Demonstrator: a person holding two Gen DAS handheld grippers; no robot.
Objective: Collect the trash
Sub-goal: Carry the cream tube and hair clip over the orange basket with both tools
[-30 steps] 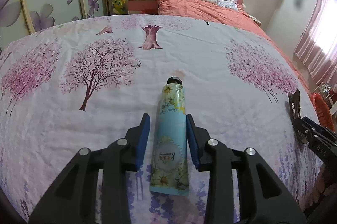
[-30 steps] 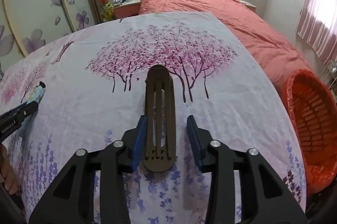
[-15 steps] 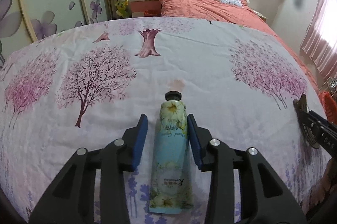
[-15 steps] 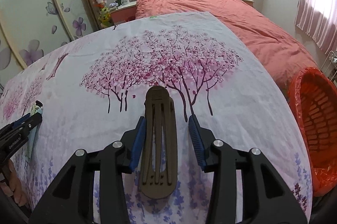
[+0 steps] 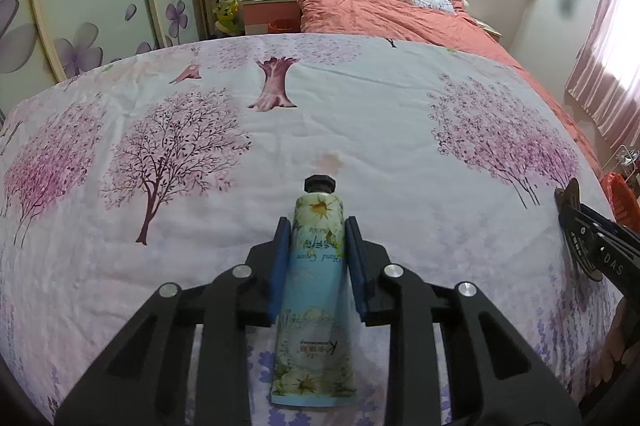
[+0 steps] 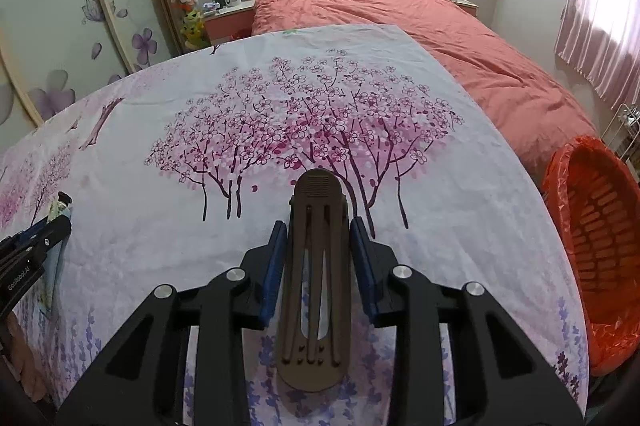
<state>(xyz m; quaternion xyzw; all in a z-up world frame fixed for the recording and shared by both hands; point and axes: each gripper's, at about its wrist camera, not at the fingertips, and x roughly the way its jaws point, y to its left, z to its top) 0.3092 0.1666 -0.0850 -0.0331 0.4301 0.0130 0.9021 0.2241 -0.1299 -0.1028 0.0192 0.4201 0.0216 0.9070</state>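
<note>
Left tongs (image 5: 318, 234) closing onto hand-cream tube (image 5: 316, 290), right tongs (image 6: 319, 238) closing onto brown hair clip (image 6: 316, 278).

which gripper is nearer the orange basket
Right. The right gripper, closing around a brown clip, sits beside the orange basket; the left gripper is farther across the sheet.

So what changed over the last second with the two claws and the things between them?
Both claws narrowed and are closing: the left claw now has its pads against the hand cream tube, the right claw against the brown hair clip. Earlier each had a gap. Tube and clip lie where they were on the blossom-print sheet; the orange basket is unmoved.
</note>
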